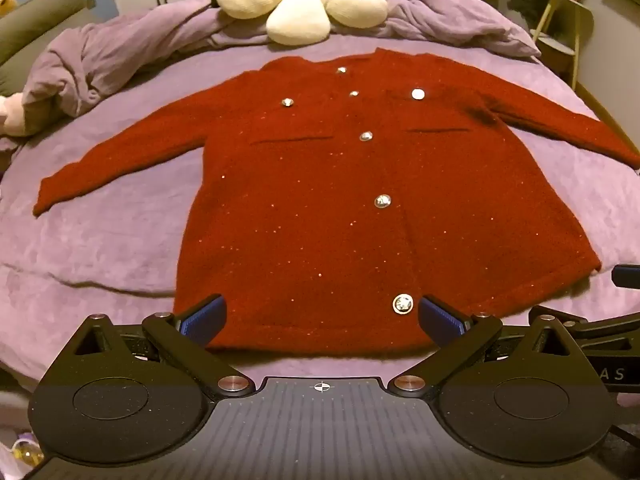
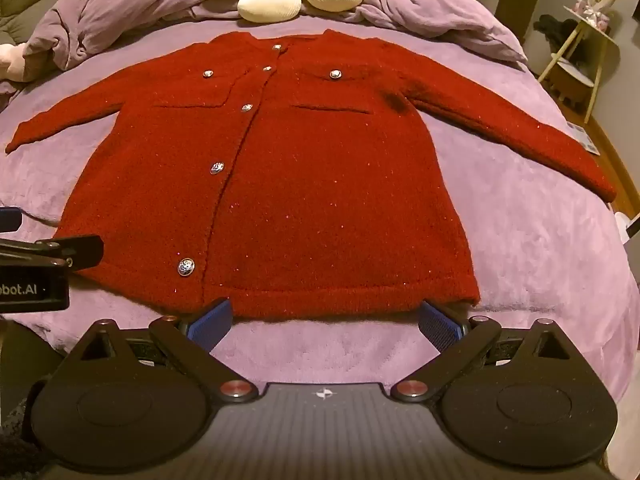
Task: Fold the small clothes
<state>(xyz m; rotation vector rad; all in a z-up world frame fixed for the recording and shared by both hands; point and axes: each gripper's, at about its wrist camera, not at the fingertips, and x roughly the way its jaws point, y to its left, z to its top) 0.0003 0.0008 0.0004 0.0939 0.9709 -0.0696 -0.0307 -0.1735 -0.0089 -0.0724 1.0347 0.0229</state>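
One red cardigan [image 1: 320,208] lies flat and buttoned on the bed [image 1: 100,240], sleeves spread to both sides, hem toward the cameras. It looks soft and a bit thick — likely light, limp, not slippery, and the metal buttons [image 1: 383,201] may catch. A good place to take it is probably a cuff or a hem corner. Both claws hang over the hem, left claw [image 1: 322,318] and right claw [image 2: 325,322] — each spread wide, holding nothing.
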